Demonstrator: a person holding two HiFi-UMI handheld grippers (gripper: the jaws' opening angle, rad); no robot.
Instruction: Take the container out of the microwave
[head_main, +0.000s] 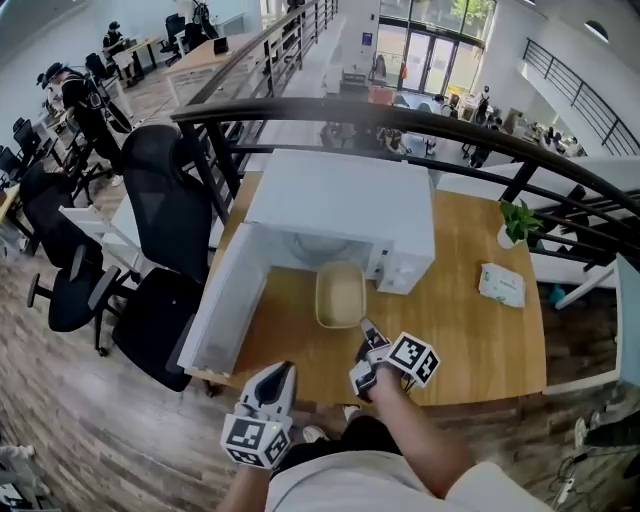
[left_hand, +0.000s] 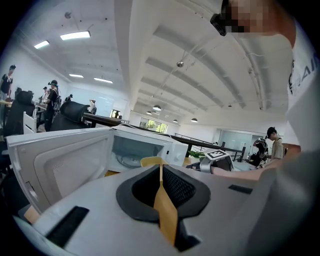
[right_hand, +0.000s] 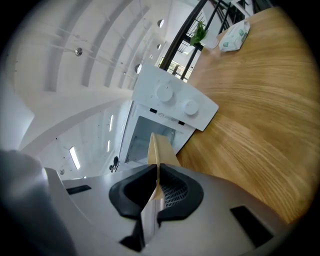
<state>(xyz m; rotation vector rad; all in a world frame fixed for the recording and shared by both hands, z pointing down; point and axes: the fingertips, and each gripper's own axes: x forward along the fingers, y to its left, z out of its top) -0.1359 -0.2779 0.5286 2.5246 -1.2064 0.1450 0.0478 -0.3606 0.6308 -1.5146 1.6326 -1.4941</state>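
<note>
The white microwave (head_main: 340, 205) stands on the wooden table (head_main: 480, 340) with its door (head_main: 225, 300) swung open to the left. A beige container (head_main: 340, 293) sits on the table just in front of the oven's opening. My right gripper (head_main: 366, 330) is shut on the container's near rim; in the right gripper view the beige rim (right_hand: 161, 146) runs out from between the closed jaws (right_hand: 156, 167). My left gripper (head_main: 283, 370) hangs over the table's front edge, shut and holding nothing. Past its jaws (left_hand: 161, 172), the left gripper view shows the container (left_hand: 151, 161) and the oven cavity (left_hand: 135, 152).
A small potted plant (head_main: 517, 222) and a packet of wipes (head_main: 502, 284) lie at the table's right. Black office chairs (head_main: 165, 200) stand to the left of the table. A dark railing (head_main: 420, 120) curves behind the microwave.
</note>
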